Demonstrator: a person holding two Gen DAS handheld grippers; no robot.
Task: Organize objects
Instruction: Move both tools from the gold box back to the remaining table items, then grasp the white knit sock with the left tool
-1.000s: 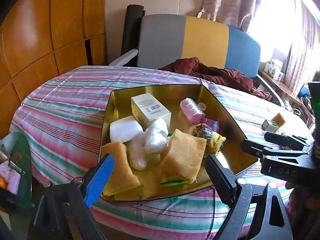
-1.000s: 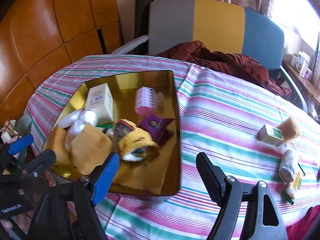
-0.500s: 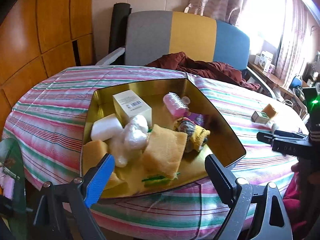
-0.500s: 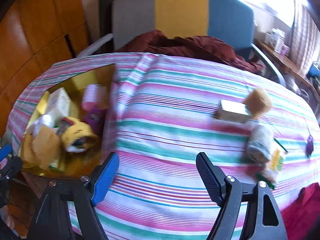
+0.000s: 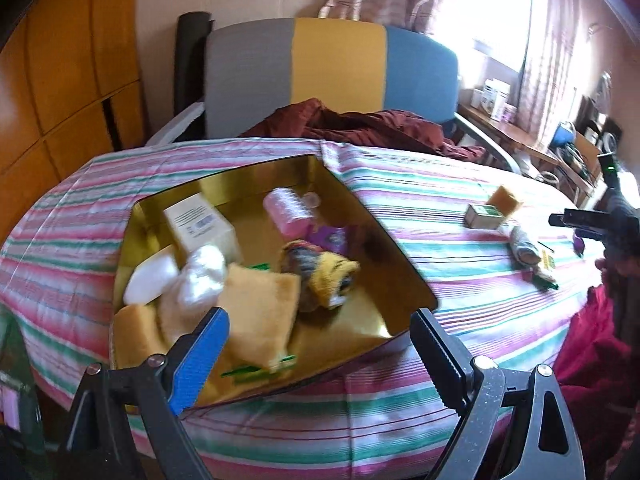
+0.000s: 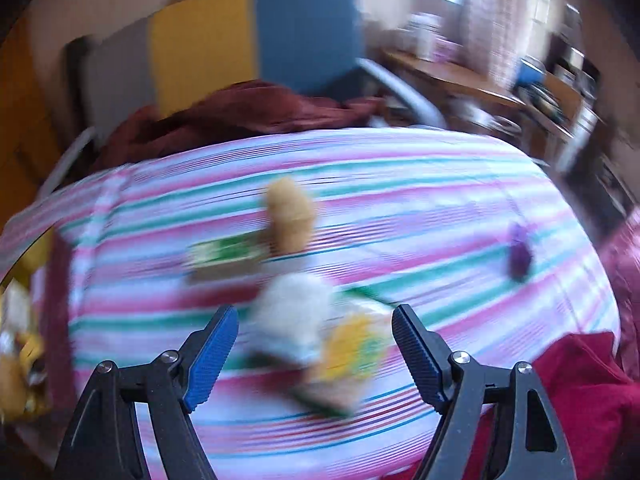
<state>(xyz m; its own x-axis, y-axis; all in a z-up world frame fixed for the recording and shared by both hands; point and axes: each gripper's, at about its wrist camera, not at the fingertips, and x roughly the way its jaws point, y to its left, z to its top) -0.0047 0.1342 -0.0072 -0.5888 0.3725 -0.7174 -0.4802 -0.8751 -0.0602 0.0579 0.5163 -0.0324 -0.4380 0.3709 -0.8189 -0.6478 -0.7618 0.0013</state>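
Both the left tongs (image 5: pixel 318 350) and the right tongs (image 6: pixel 316 344) have black frames with silver screws, one ribbed blue pad and one ribbed black pad.

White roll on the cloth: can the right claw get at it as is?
Probably yes. The right claw is open, empty and aimed at the white roll, with nothing between them. A yellow packet lies against it, and blur hides the exact gap.

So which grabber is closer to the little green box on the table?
The right. The right gripper is open, with the green box just beyond its fingertips. The left gripper is open over the gold tray, the box far to its right.
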